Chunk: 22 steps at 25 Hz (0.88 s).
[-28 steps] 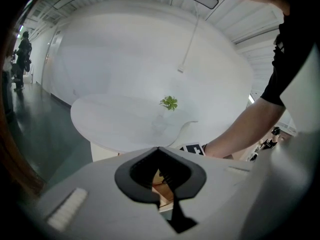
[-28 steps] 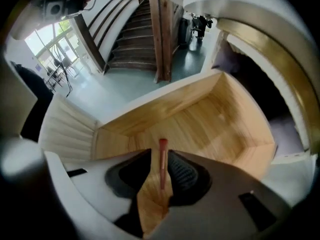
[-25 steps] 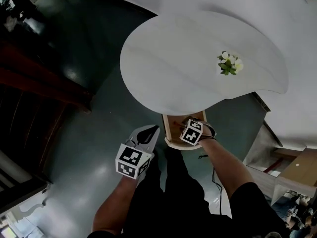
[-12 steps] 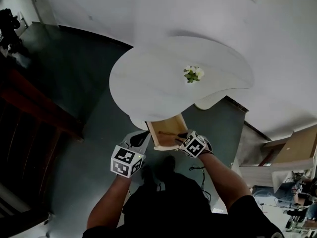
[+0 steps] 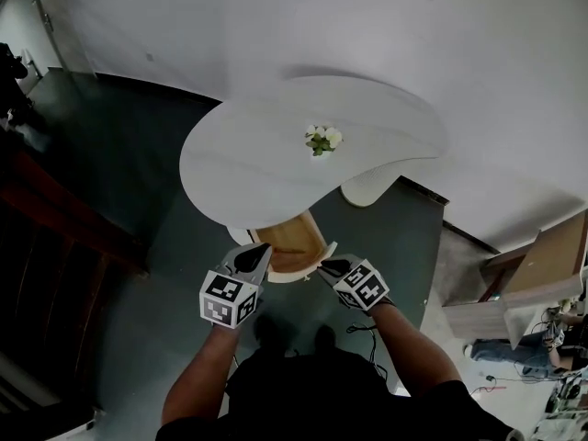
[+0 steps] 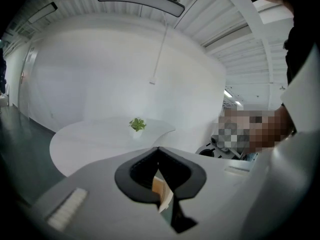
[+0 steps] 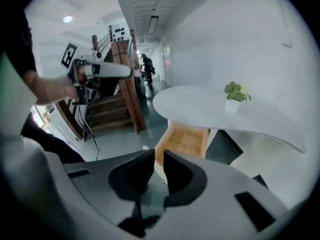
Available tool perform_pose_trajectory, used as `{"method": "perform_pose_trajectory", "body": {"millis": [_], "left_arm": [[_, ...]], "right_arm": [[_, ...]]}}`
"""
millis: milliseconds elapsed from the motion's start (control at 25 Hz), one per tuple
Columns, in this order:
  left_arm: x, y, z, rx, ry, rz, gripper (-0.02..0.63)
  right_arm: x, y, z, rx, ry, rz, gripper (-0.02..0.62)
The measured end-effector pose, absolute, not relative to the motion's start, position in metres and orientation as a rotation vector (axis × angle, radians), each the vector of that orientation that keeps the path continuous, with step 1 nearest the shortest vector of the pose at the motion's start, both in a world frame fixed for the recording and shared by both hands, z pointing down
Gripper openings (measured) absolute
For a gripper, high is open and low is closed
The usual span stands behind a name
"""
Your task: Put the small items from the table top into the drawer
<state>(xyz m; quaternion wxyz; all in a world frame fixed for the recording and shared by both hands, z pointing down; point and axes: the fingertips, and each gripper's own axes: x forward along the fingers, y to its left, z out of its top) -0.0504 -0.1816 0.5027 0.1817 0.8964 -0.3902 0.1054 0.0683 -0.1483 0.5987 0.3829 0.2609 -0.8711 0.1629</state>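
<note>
A light wooden drawer [image 5: 287,237] stands pulled out from under the white table [image 5: 239,154]; the right gripper view shows its bare wooden floor [image 7: 184,139]. The only thing on the table top is a small potted plant [image 5: 322,140]. My left gripper [image 5: 254,254] hangs at the drawer's front left corner, jaws shut with nothing in them [image 6: 158,151]. My right gripper [image 5: 328,266] hovers just off the drawer's front right corner. Its jaws [image 7: 159,166] stand a narrow gap apart and hold nothing. I cannot make out any items inside the drawer.
A dark wooden staircase [image 5: 55,219] rises at the left, also seen behind the left gripper [image 7: 100,70] in the right gripper view. Dark green floor lies around the table. Light wooden furniture [image 5: 542,274] stands at the far right by the white wall.
My right gripper has drawn back out of the drawer towards me. The left gripper stays by the drawer's front left. The head view has shifted, so the table sits further left.
</note>
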Motion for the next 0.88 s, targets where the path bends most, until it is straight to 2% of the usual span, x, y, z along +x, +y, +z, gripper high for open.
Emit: {"method": "perform_pose_trajectory", "body": {"millis": [560, 880], "left_arm": [[0.064, -0.130, 0.473, 2.464, -1.257, 0.300, 0.011], [0.068, -0.107, 0.441, 2.458, -1.343, 0.263, 0.011]], "right_arm": [[0.171, -0.113, 0.515, 0.687, -2.588, 0.528, 0.021], [0.220, -0.119, 0.464, 0.830, -2.715, 0.516, 0.012]]}}
